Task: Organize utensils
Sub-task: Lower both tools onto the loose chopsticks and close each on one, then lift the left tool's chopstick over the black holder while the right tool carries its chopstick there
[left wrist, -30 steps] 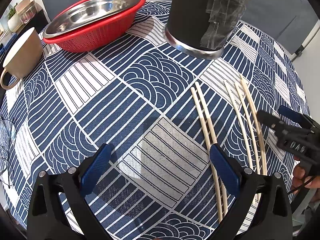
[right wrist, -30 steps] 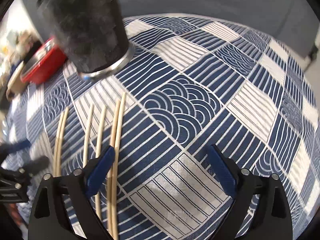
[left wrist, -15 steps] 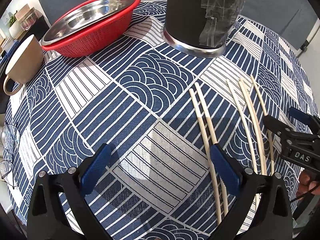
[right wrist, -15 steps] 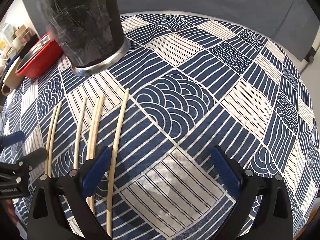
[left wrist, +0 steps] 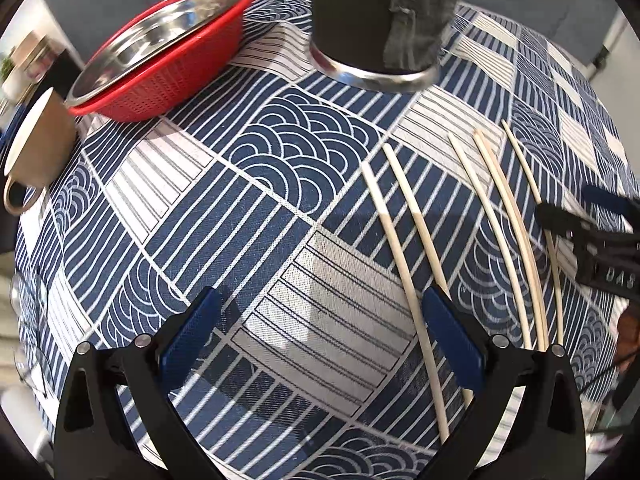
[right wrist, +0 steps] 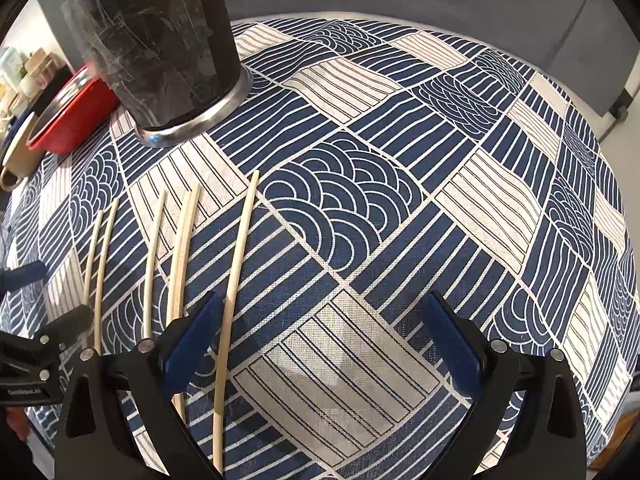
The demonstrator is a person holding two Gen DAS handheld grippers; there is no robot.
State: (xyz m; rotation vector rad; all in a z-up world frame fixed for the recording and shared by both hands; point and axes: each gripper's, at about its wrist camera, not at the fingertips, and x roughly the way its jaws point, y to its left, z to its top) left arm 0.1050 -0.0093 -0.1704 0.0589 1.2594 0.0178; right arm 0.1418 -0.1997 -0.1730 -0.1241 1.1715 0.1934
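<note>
Several pale wooden chopsticks (left wrist: 404,264) lie side by side on the patterned tablecloth, tips pointing toward a tall black cylindrical holder (left wrist: 384,20) with a metal base ring. My left gripper (left wrist: 320,336) is open and empty just left of them, and its right finger (left wrist: 452,336) covers part of one stick. My right gripper (right wrist: 320,344) is open and empty to the right of the chopsticks (right wrist: 180,264). The rightmost stick (right wrist: 236,272) runs along its left finger (right wrist: 192,344). The holder (right wrist: 160,40) stands beyond them.
A red mesh basket (left wrist: 176,76) holding a steel tray sits at the back left, with a beige mug (left wrist: 36,152) beside it. Each gripper shows at the edge of the other's view: the right (left wrist: 592,240), the left (right wrist: 40,332). The table edge curves round the far side.
Both grippers have drifted slightly and stay open. In the right wrist view the holder has moved further off. The chopsticks lie where they were.
</note>
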